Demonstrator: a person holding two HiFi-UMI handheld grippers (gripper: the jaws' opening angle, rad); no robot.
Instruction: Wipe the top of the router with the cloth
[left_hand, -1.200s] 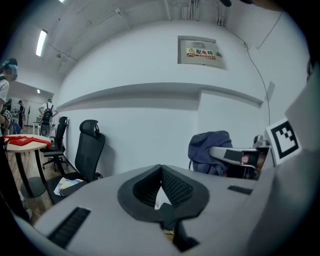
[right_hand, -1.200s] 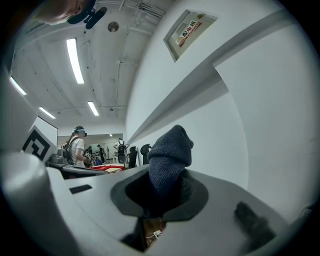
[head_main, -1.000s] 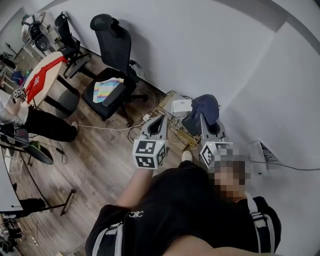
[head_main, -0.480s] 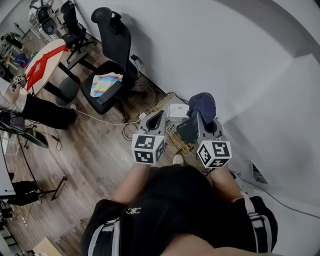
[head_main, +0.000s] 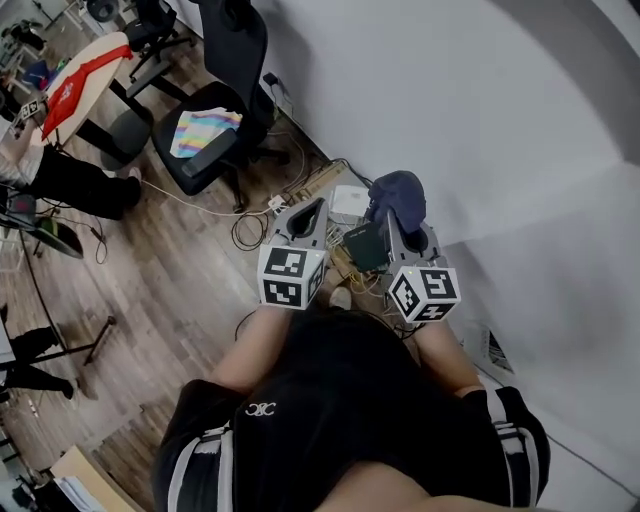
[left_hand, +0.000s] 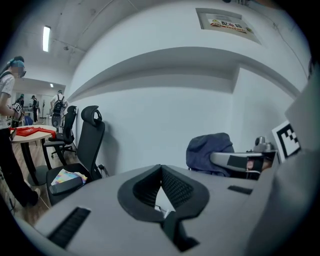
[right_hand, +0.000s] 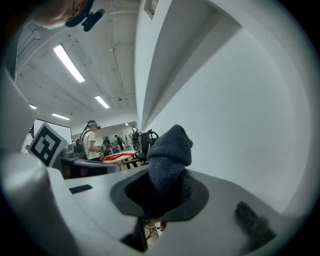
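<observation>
1. A wooden floor (head_main: 180, 280) meets a plain pale wall (head_main: 480, 110).
2. A person in a black shirt (head_main: 340, 400) stands close to the wall, holding one gripper in each hand, side by side and pointing away from the body.
3. A black office chair (head_main: 232, 50) stands at the floor's edge by the wall, with a striped, many-coloured fabric (head_main: 205, 130) on its seat.
4. The left gripper (head_main: 308, 208) has its tips pressed together with nothing between them. It is held above the cables.
5. The right gripper (head_main: 398, 222) is clamped on the cloth (head_main: 398, 192), a dark blue-grey knit bundle that bulges past its tips, up off the floor near the wall.
6. A dark box (head_main: 366, 246) lies on the floor at the foot of the wall, seen between the two grippers. A white box (head_main: 350, 203) lies just beyond it, nearer the wall. I cannot tell which one is the router.
7. Loose cables (head_main: 255, 230) lie tangled on the floor around the boxes.
</observation>
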